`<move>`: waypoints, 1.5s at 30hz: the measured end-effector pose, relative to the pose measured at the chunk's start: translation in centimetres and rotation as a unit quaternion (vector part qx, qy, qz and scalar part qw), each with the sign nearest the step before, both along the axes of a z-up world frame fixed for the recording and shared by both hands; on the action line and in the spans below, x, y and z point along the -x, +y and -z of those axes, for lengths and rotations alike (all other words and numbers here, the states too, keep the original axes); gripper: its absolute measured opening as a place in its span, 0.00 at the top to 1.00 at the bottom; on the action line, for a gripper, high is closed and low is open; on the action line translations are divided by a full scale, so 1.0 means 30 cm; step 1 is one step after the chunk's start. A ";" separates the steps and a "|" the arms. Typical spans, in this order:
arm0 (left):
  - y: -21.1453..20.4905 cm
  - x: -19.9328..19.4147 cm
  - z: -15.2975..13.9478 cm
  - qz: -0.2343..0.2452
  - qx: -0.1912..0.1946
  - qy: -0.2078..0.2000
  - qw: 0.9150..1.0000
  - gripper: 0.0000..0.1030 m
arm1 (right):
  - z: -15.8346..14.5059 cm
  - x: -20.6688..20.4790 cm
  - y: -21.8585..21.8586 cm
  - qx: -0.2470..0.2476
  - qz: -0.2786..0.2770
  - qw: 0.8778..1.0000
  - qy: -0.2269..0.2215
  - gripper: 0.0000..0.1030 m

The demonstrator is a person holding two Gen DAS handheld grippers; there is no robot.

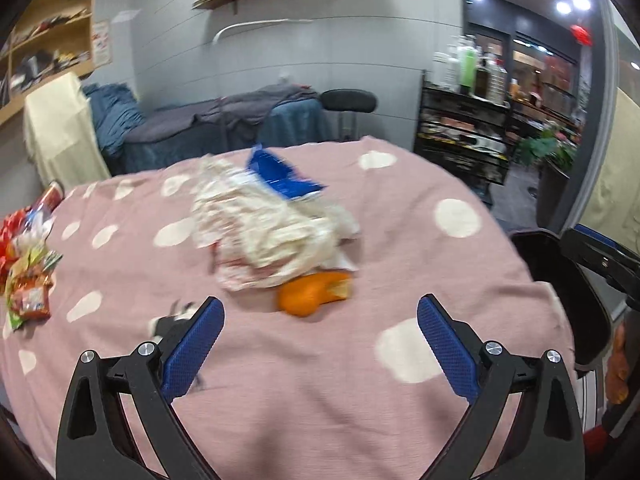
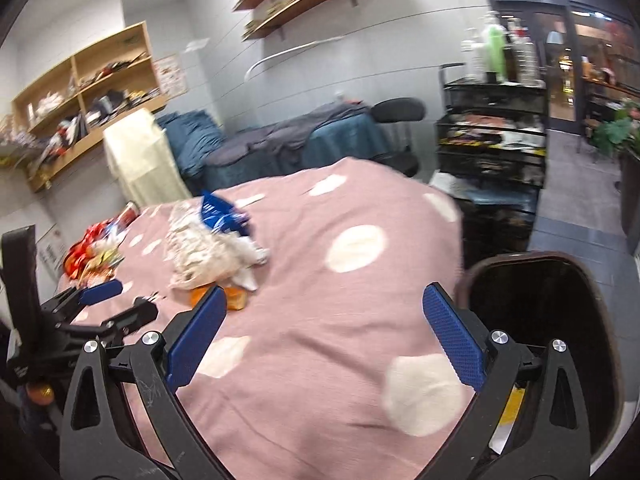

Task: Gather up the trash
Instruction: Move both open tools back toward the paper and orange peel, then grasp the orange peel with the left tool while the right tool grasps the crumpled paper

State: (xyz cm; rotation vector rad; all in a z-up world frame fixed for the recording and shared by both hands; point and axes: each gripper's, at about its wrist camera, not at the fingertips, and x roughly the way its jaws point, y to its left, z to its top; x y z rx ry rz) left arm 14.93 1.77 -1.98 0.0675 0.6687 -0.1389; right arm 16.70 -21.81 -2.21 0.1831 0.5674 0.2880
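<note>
A pink table cover with white dots [image 1: 360,380] [image 2: 320,344] carries the trash. A crumpled white wrapper [image 1: 264,224] [image 2: 208,252] lies mid-table with a blue packet [image 1: 280,172] [image 2: 222,216] behind it and an orange peel [image 1: 312,292] [image 2: 236,298] in front. My left gripper [image 1: 320,320] is open and empty, just short of the peel; it also shows in the right wrist view [image 2: 116,300]. My right gripper [image 2: 324,308] is open and empty above the table's right part. A dark trash bin [image 2: 560,340] [image 1: 568,292] stands at the table's right edge.
Red and yellow snack wrappers [image 1: 28,264] [image 2: 92,256] lie at the table's left edge. A small black-and-white scrap [image 1: 172,320] lies by my left finger. Behind are a covered bed [image 1: 224,124], a black stool [image 1: 348,104], a black cart [image 2: 492,144] and wooden shelves [image 2: 88,96].
</note>
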 end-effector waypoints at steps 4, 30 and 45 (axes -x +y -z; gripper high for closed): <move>0.148 -0.043 0.013 -0.033 0.017 0.015 0.999 0.07 | 0.008 -0.057 0.113 0.010 -0.040 0.999 0.019 0.06; 0.349 -0.304 0.068 -0.025 0.085 0.072 0.993 0.15 | 0.199 -0.536 0.564 -0.036 -0.177 0.967 0.182 0.77; 0.009 -0.345 0.175 0.135 -0.071 0.137 0.979 0.33 | -0.023 -0.394 0.338 -0.078 -0.108 0.990 0.051 0.80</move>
